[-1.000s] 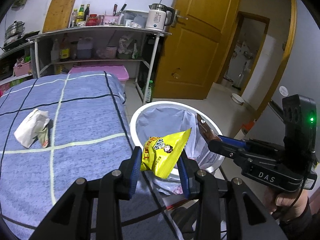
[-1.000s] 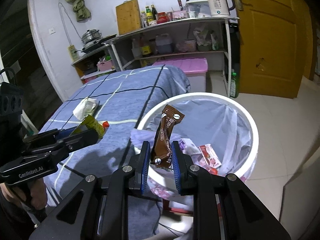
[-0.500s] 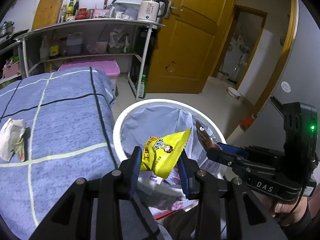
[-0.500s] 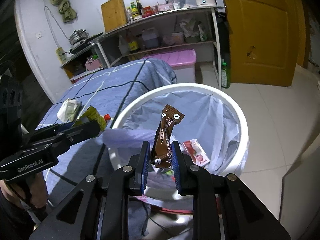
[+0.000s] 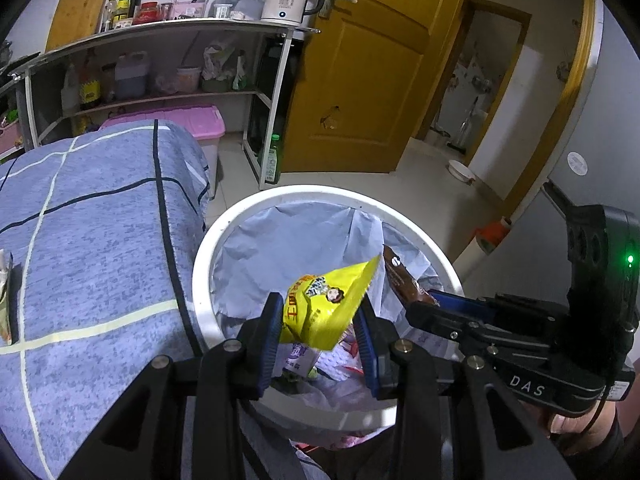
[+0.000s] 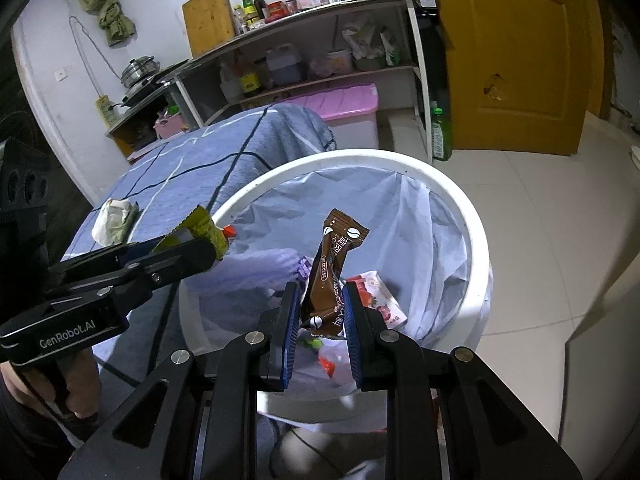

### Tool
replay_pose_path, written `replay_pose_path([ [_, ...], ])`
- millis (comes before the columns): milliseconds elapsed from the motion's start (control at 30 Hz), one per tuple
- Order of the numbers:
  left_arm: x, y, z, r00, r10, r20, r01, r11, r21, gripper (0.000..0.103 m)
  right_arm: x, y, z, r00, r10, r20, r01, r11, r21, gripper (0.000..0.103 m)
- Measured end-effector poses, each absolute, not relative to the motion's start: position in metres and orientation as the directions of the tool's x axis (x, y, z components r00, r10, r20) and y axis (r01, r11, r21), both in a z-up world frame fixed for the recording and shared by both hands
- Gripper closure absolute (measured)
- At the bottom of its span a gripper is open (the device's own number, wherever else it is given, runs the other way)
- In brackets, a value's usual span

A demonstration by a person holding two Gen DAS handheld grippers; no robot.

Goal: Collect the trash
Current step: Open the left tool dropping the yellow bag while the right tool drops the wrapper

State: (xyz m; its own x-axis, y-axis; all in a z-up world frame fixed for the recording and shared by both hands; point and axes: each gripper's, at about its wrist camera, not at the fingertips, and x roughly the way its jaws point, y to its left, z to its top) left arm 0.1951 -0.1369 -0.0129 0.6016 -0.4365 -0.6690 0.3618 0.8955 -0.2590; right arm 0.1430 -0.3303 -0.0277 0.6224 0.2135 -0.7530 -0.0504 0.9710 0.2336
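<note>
My left gripper (image 5: 318, 330) is shut on a yellow snack wrapper (image 5: 324, 306) and holds it over the white bin (image 5: 224, 232) lined with a pale bag. My right gripper (image 6: 320, 314) is shut on a brown coffee sachet (image 6: 334, 272), also above the bin (image 6: 476, 232). The right gripper shows in the left wrist view (image 5: 430, 300) with the sachet (image 5: 400, 276). The left gripper shows in the right wrist view (image 6: 204, 248) with the yellow wrapper (image 6: 202, 228). Wrappers lie inside the bin.
A table with a blue checked cloth (image 5: 88, 240) stands left of the bin; crumpled white tissue (image 6: 114, 220) lies on it. A shelf rack (image 5: 160, 64), pink storage box (image 5: 188, 120), green bottle (image 6: 440, 136) and yellow door (image 5: 360, 72) stand behind.
Both grippers have moved from beside the table edge to over the bin, still holding their wrappers. The tissue has slid out toward the left edge of the left wrist view.
</note>
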Motion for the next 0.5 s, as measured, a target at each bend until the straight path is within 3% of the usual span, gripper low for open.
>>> replay_pose_path([
  [133,0.1989,-0.1360,-0.0158,0.594,-0.439,-0.675,0.355,0.895,-0.269,0.064,0.1468,-0.3316,-0.0315,0.614,0.206,-0.762,-0.044,0.973,0.228,0.080],
  [233,0.2008,-0.1337,-0.0173,0.588,-0.444,-0.676,0.350,0.893,-0.283,0.054,0.1472,-0.3317,-0.0325,0.613,0.207,-0.762,-0.045,0.973,0.228,0.080],
  [500,0.1995,-0.1283,-0.0149,0.598,-0.450,-0.664,0.347,0.891,-0.292,0.051,0.1490,-0.3297,-0.0311,0.616,0.199,-0.762,-0.044,0.975,0.219,0.077],
])
